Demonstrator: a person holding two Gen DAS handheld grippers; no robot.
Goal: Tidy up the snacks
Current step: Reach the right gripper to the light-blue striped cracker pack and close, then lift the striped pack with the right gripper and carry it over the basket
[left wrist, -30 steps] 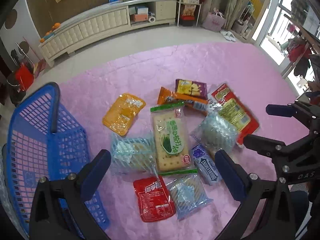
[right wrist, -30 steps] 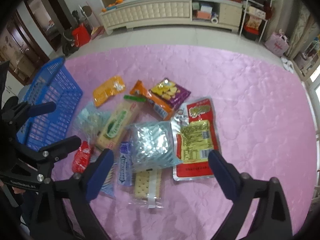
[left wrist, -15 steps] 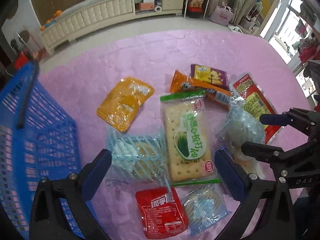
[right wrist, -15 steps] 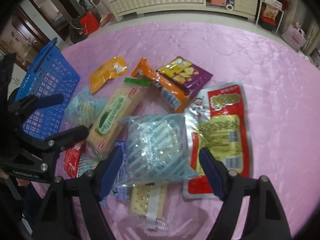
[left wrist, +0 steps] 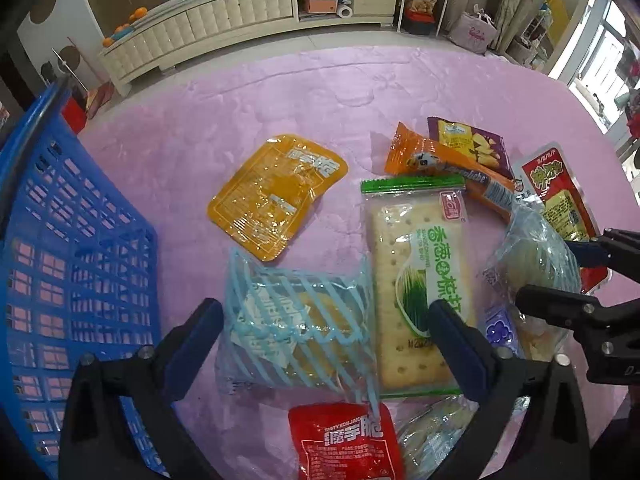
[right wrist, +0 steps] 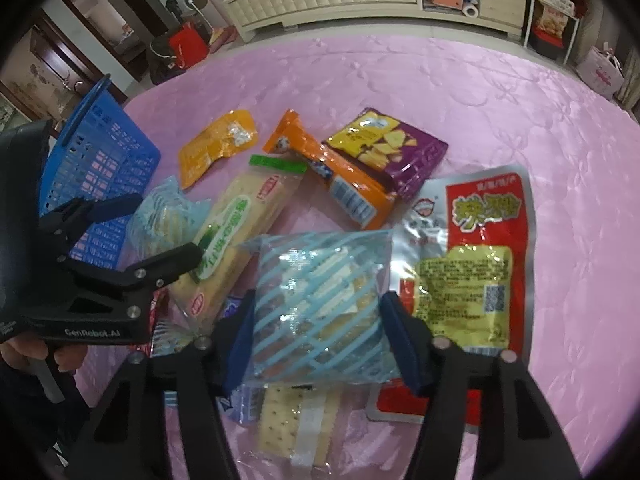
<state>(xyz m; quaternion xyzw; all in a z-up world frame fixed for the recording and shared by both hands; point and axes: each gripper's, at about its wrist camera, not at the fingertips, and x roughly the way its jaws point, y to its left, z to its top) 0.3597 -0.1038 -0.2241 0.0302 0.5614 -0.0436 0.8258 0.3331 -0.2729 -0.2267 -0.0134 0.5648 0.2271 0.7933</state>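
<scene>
Both grippers are closing, pads not yet pressing: the left gripper (left wrist: pixel 326 344) straddles a crinkly blue-striped clear packet (left wrist: pixel 296 330) lying crosswise between its jaws, and the right gripper (right wrist: pixel 322 338) straddles a puffy striped packet (right wrist: pixel 320 304), likewise crosswise.

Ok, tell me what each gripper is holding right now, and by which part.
Nothing is held yet. Both are closing: the left gripper around one blue-striped clear packet, the right gripper around another blue-striped packet, at its sides.

My left gripper (left wrist: pixel 324 320) and right gripper (right wrist: pixel 320 320) look alike: black angular frames with silver screws and flat dark-blue pads (right wrist: pixel 404 344). White lettering (it reads GenRobot.AI) runs along the left frame, just above my hand (right wrist: pixel 28 354).
</scene>
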